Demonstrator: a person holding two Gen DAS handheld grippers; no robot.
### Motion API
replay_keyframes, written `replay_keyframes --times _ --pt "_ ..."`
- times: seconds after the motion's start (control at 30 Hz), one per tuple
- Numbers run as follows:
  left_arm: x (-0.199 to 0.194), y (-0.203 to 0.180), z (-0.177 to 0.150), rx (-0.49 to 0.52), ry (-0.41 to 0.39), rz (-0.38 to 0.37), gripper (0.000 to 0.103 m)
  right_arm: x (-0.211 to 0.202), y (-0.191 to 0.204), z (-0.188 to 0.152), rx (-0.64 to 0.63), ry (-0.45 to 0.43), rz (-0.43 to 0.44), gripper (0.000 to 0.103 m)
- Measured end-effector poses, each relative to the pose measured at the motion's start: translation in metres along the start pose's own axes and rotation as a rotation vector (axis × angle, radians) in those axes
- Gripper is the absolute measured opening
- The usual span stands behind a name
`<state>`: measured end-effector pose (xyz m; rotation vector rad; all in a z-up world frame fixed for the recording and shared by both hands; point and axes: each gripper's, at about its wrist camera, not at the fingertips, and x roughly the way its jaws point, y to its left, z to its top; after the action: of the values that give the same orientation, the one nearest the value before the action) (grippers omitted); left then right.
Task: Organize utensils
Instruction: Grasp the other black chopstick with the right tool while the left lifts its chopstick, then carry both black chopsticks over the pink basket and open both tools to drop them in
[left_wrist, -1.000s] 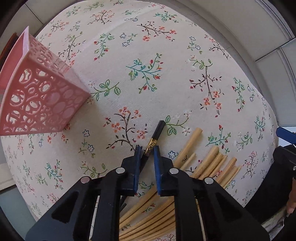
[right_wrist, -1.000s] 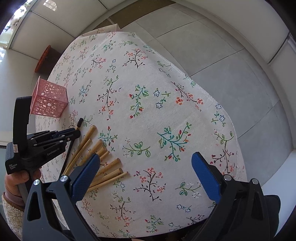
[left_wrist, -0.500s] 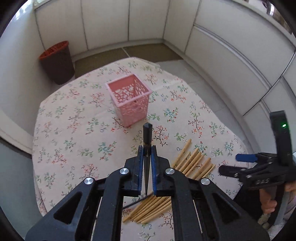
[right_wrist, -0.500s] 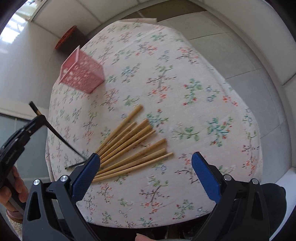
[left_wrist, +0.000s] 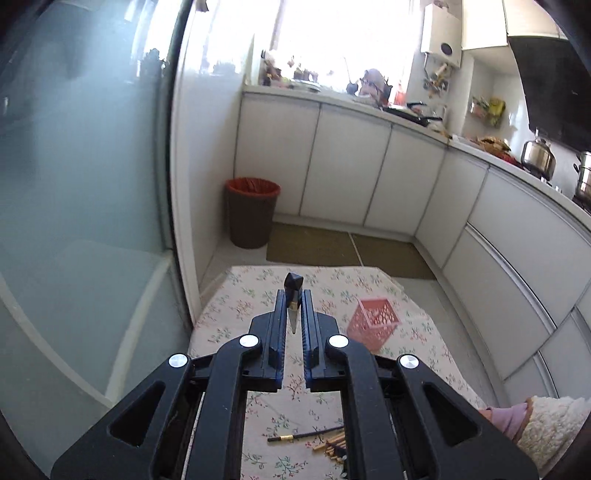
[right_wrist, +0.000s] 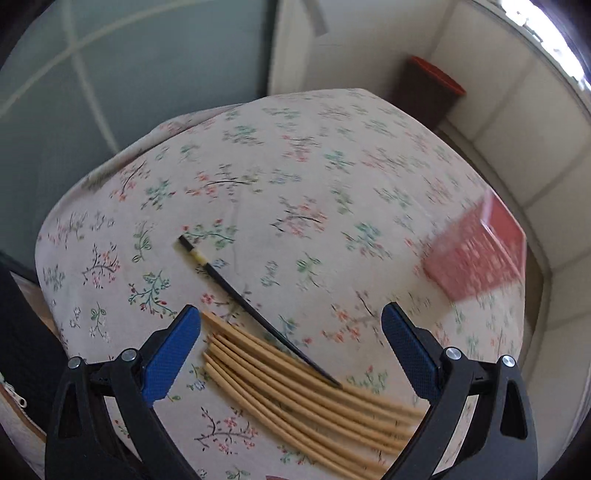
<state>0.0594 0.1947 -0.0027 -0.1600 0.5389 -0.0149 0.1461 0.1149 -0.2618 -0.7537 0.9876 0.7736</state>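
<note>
A: While the left gripper (left_wrist: 293, 314) sits high over the table (left_wrist: 236, 299), what's on the cloth?

B: Pink basket (left_wrist: 373, 325) upright near the far right edge. Bamboo chopsticks (right_wrist: 295, 380) fanned at the near edge, one black chopstick (right_wrist: 255, 310) lying across them.

A: Tongs?

B: Left clenched on a second black chopstick (left_wrist: 293, 295), butt end poking past the tips. Right gripper (right_wrist: 291, 350) spread wide, grasping nothing, over the bamboo pile.

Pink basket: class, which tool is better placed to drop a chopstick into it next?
Left. The left tool grips a black chopstick, raised near the pink basket. The right tool hangs open and empty above the wooden chopsticks.
</note>
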Motion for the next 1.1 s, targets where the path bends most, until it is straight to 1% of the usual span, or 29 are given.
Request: replay_keyframes --times 0.07,0.17,0.27,0.33,0.37,0.4,0.43,0.5,0.53,0.57,0.6,0.67,0.77,0.83,0.9,0.97,1.1 --pt "-0.009 0.004 0.004 -0.014 -0.035 0.001 0.007 0.019 0.011 0.018 -0.072 0.049 0.045 0.084" --pt "-0.018 0.013 0.008 -0.039 -0.065 0.010 0.007 0.045 0.019 0.036 -0.155 0.137 0.152 0.078" --pt "-0.021 0.021 0.011 -0.062 -0.090 0.011 0.007 0.063 0.025 0.043 -0.214 0.199 0.230 0.078" --pt "-0.020 0.025 0.012 -0.072 -0.100 0.011 0.007 0.073 0.027 0.046 -0.234 0.223 0.242 0.078" --pt "-0.016 0.026 0.012 -0.073 -0.100 0.011 0.007 0.079 0.029 0.048 -0.243 0.233 0.250 0.076" --pt "-0.015 0.026 0.012 -0.075 -0.100 0.011 0.007 0.083 0.031 0.050 -0.252 0.236 0.249 0.075" --pt "-0.015 0.027 0.012 -0.076 -0.102 0.013 0.007 0.083 0.033 0.052 -0.265 0.219 0.251 0.075" --pt "-0.015 0.026 0.013 -0.071 -0.108 0.023 0.006 0.083 0.036 0.055 -0.263 0.193 0.243 0.063" --pt "-0.016 0.025 0.014 -0.072 -0.115 0.027 0.006 0.083 0.036 0.057 -0.254 0.184 0.233 0.059" --pt "-0.018 0.026 0.013 -0.076 -0.125 0.029 0.006 0.083 0.036 0.058 -0.243 0.176 0.224 0.051" --pt "-0.020 0.026 0.013 -0.081 -0.134 0.029 0.006 0.081 0.035 0.057 -0.229 0.167 0.224 0.044" --pt "-0.022 0.029 0.011 -0.089 -0.147 0.031 0.006 0.079 0.032 0.054 -0.188 0.159 0.209 0.009" --pt "-0.021 0.024 0.013 -0.088 -0.145 0.037 0.006 0.075 0.020 0.048 -0.112 0.163 0.204 0.007" --pt "-0.023 0.021 0.013 -0.086 -0.151 0.039 0.006 0.065 0.009 0.035 -0.085 0.150 0.173 0.007" --pt "-0.023 0.017 0.014 -0.088 -0.154 0.033 0.006 0.050 -0.009 0.019 -0.028 0.120 0.143 0.007" --pt "-0.021 0.013 0.016 -0.082 -0.145 0.026 0.006 0.029 -0.028 0.010 0.054 0.066 0.123 0.007" --pt "-0.010 0.003 0.017 -0.080 -0.113 0.000 0.006 -0.023 -0.070 -0.007 0.272 -0.062 0.113 0.007"
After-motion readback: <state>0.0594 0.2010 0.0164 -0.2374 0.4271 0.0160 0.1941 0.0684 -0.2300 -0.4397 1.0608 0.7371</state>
